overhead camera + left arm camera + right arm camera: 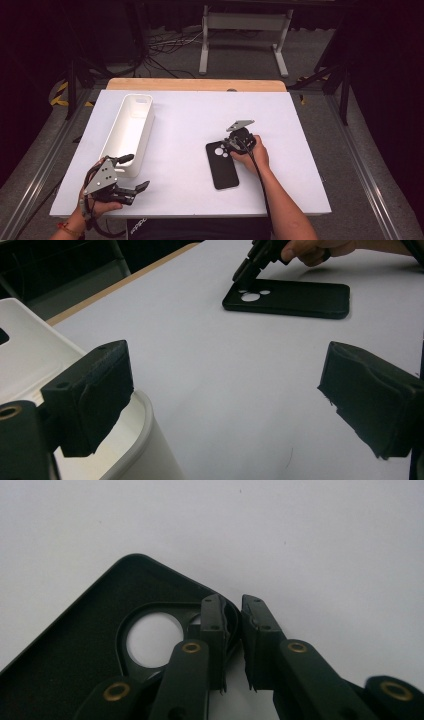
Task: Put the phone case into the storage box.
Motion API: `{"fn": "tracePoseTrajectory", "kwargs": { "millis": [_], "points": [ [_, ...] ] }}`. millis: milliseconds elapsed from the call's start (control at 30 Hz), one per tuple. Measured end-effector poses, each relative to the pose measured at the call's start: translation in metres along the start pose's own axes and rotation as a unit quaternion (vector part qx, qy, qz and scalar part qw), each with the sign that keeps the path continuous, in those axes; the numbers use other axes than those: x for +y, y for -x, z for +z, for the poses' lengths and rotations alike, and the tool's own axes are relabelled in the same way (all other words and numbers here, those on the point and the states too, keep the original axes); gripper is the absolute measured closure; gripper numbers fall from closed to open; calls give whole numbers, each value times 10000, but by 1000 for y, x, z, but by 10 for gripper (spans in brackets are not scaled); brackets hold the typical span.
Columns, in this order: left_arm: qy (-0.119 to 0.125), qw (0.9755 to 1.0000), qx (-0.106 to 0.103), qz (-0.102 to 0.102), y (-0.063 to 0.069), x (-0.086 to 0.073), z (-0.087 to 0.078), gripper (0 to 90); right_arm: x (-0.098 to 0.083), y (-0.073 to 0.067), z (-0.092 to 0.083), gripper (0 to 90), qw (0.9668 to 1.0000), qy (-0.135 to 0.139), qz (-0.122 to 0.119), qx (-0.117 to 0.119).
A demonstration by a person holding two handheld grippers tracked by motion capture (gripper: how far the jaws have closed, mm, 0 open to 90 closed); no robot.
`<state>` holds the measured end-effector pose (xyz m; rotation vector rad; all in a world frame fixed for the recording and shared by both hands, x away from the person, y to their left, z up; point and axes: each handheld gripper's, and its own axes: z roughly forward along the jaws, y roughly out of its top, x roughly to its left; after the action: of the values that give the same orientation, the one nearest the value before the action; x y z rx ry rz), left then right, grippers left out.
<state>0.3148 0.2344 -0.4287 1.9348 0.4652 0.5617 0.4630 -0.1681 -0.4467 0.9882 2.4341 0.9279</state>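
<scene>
Lying flat on the white table [190, 195], a black phone case [222, 165] rests well to the right of a long white bin [128, 132], whose inside looks bare from the high view. Right of the case's camera-hole end, the right gripper [231, 145] reaches down to it. At the bin's near end, the left gripper [135, 172] hangs with jaws spread wide, holding nothing.

From the left gripper view, the bin's rim [137, 440] sits under one jaw, cut off by the frame; the case [295, 299] lies beyond it.

From the right gripper view, the right gripper [235, 612] pinches the case's edge [75, 645] beside the round holes, jaws nearly closed.
</scene>
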Motion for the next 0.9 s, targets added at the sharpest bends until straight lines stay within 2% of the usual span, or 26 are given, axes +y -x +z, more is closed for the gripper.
{"fn": "tracePoseTrajectory", "kwargs": {
  "millis": [100,200,267,400,500,533,633,733,800,833,900],
  "points": [
    [-12,10000,13,2,0,0,0,79,3,-4,-7,821,9997,184,-116,-56],
    [11,10000,23,-49,0,0,-1,80,4,-7,-10,824,9994,191,-248,-113],
    [-12,10000,27,7,0,1,-2,80,4,-8,-12,825,9992,258,-275,-159],
    [38,9999,18,-127,-1,0,-1,80,7,-12,-20,839,9975,521,-376,-282],
    [52,9995,-55,-309,-1,2,2,81,8,-19,-28,846,9954,713,-491,-404],
    [-33,9996,-106,-243,1,3,4,81,7,-20,-29,849,9949,738,-528,-434],
    [-13,9998,-96,-196,4,4,7,81,7,-23,-30,870,9939,805,-566,-493],
    [-45,9994,-193,-280,5,6,9,83,7,-24,-31,894,9927,917,-572,-539],
    [-20,9995,-175,-267,6,6,10,83,8,-26,-31,894,9928,871,-612,-543],
    [-51,9994,-206,-258,6,7,11,83,7,-26,-27,893,9946,732,-609,-414],
    [-96,9994,-231,-226,7,7,12,83,7,-26,-26,893,9947,710,-610,-415]
  ]
}}
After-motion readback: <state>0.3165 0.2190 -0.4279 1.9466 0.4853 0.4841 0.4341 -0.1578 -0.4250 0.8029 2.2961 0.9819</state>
